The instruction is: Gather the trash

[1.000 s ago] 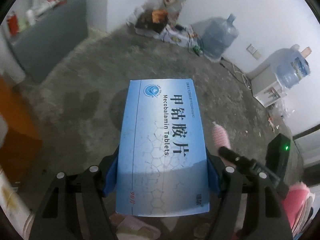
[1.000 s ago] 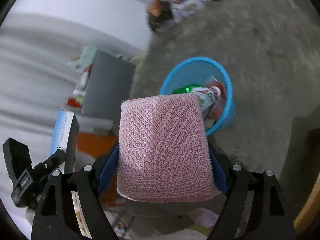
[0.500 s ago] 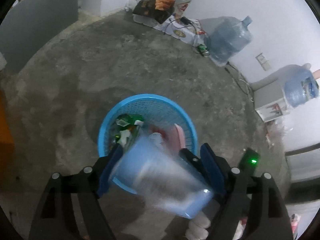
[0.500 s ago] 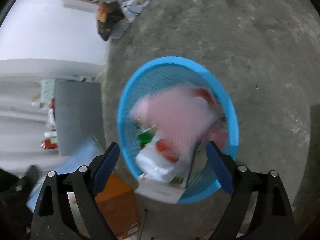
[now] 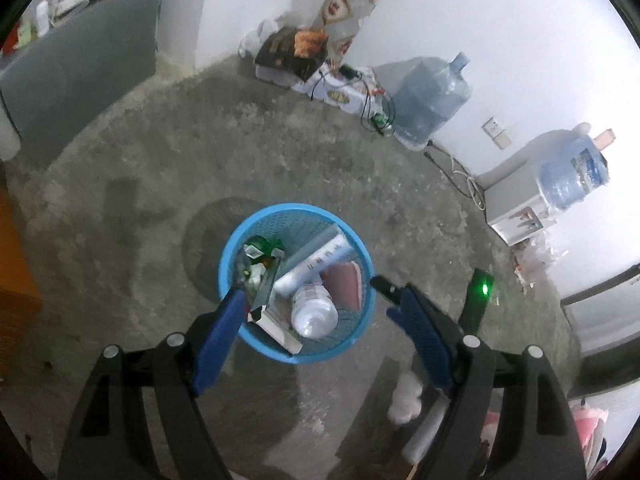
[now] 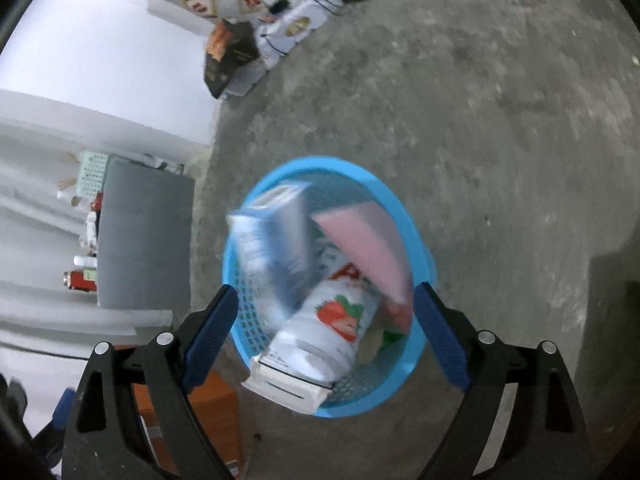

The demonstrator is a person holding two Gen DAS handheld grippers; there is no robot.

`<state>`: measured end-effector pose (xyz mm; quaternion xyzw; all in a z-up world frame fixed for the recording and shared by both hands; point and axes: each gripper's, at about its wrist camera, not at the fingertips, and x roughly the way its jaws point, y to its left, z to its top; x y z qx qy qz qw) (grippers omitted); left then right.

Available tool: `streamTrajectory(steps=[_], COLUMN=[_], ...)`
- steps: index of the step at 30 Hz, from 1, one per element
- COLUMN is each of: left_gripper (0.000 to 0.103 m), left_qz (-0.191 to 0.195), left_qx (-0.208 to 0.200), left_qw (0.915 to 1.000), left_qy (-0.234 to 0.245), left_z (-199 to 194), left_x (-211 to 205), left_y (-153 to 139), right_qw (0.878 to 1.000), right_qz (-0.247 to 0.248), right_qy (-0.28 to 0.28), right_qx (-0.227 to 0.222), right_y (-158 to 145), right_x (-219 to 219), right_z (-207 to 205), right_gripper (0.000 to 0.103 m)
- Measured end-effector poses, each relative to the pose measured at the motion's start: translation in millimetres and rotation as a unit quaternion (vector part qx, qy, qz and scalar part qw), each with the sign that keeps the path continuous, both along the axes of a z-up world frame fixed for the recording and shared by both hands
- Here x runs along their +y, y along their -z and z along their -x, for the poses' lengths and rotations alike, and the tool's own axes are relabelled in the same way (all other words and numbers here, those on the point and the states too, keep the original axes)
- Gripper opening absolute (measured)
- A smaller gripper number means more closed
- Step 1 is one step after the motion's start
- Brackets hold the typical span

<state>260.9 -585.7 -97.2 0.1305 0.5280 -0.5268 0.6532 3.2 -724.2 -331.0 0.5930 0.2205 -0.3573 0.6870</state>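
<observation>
A blue mesh basket [image 5: 297, 206] stands on the concrete floor, right below both grippers. Inside it lie a blue tablet box [image 5: 320, 254], a pink sponge [image 5: 345, 285], a clear plastic bottle [image 5: 314, 314], a green bottle [image 5: 260, 247] and a white carton [image 5: 276, 326]. My left gripper [image 5: 316, 303] hangs open above the basket with nothing between its blue pads. In the right wrist view the blue box [image 6: 276, 248] and pink sponge [image 6: 368, 252] lean inside the basket [image 6: 320, 161] over a strawberry-print bottle [image 6: 332, 328]. My right gripper [image 6: 326, 298] is open and empty too.
Water jugs [image 5: 428, 108] and a dispenser [image 5: 516, 216] line the far wall, with boxes and cables [image 5: 320, 76] beside them. A grey cabinet [image 6: 144, 236] and orange furniture [image 6: 192, 412] stand left of the basket. A pale slipper [image 5: 404, 400] lies near the bottom right.
A second ago the left gripper held the blue tablet box and the right held the pink sponge. Both let go, and the two items now lie in the basket. Both views tipped down onto it.
</observation>
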Motion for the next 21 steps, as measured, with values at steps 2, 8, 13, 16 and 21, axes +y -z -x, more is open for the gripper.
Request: streamTrajectory(steps=[2,8,13,16,21], left_gripper=[0.078,0.078,0.079,0.088,0.098], left_qz=[0.012,0.041,0.071,0.089,0.099], left_qx=[-0.009,-0.042,-0.097,-0.147,-0.195], left_qw=[0.9999,0.9982,0.9925,0.9831,0.9586], left_qy=[-0.001,-0.009,-0.023,-0.062,-0.183], left_z=[-0.2,6.9,35.8,67.1,112.7], left_x=[25.4,114.6,207.3,272.8,362.9], left_y=[-18.7,-75.4,-126.3,-153.8,-170.0], right_qw=[1.0,0.997,0.979,0.958,0.91], right_qz=[0.005,0.061,0.175,0.233,0.355], right_qy=[-0.002,-0.025,-0.097,-0.158,-0.211], right_qx=[-0.006,-0.034,-0.027,-0.049,-0.044], right_y=[-6.0,-50.7,-126.6,-178.1,-255.0], right_x=[-2.6,9.3,68.3,126.1,234.9], right_z=[2.5,25.3,46.8,59.2,73.9], right_gripper=[0.085,0.085,0.085,0.091,0.096])
